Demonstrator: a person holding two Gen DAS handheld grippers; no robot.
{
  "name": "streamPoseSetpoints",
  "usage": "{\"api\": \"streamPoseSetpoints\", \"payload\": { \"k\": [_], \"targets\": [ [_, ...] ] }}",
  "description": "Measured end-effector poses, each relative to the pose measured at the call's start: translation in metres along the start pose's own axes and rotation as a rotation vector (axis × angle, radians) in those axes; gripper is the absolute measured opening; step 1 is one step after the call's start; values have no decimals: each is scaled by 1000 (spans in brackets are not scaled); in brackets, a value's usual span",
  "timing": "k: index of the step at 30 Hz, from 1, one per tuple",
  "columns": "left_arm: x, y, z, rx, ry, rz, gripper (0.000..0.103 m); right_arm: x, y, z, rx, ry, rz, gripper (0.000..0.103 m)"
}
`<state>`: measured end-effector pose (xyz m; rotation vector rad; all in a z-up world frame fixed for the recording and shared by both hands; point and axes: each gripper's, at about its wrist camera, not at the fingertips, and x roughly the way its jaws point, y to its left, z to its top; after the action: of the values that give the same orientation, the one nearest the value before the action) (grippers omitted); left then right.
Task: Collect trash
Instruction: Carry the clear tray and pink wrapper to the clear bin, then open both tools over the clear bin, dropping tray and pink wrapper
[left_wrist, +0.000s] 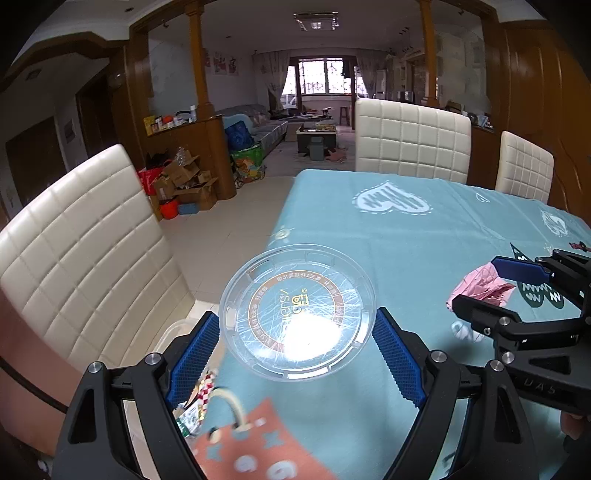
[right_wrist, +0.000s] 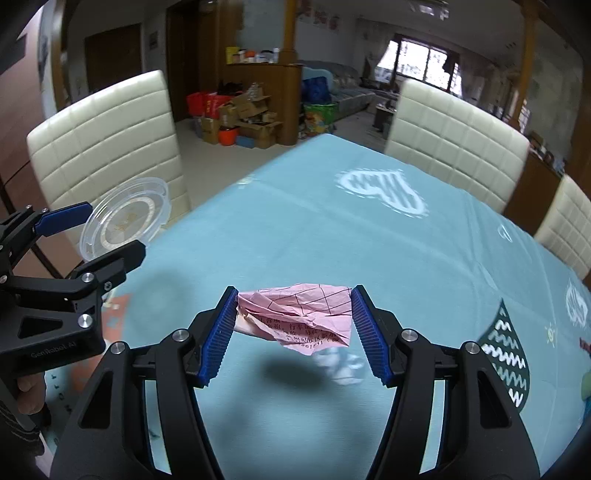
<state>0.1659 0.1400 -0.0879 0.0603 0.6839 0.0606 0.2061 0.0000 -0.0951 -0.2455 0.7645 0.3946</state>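
Note:
My left gripper (left_wrist: 297, 328) is shut on a round clear plastic lid (left_wrist: 297, 314) with a brown printed ring, held by its rim above the left edge of the blue tablecloth (left_wrist: 406, 229). The same lid (right_wrist: 123, 218) and the left gripper (right_wrist: 99, 236) show at the left of the right wrist view. My right gripper (right_wrist: 293, 317) is shut on a crumpled pink paper (right_wrist: 299, 314) with black lines and print, lifted off the cloth, its shadow below. That pink paper (left_wrist: 480, 288) and the right gripper (left_wrist: 491, 291) appear at the right of the left wrist view.
An orange paper bag with a handle (left_wrist: 255, 439) and a clear bin (left_wrist: 173, 332) holding wrappers lie below the left gripper. White padded chairs (left_wrist: 85, 251) (left_wrist: 410, 140) stand at the table's left and far sides. A crumpled white scrap (right_wrist: 343, 365) lies on the cloth.

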Motion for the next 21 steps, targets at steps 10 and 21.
{"api": "streamPoseSetpoints", "payload": {
  "k": [10,21],
  "targets": [
    [-13,69,-25,-65,-3,57,82,11,76,20,-80,0,49,64],
    [-13,147,-44,-175,13,161,82,32,150,50,-193,-18,101,64]
  ]
}}
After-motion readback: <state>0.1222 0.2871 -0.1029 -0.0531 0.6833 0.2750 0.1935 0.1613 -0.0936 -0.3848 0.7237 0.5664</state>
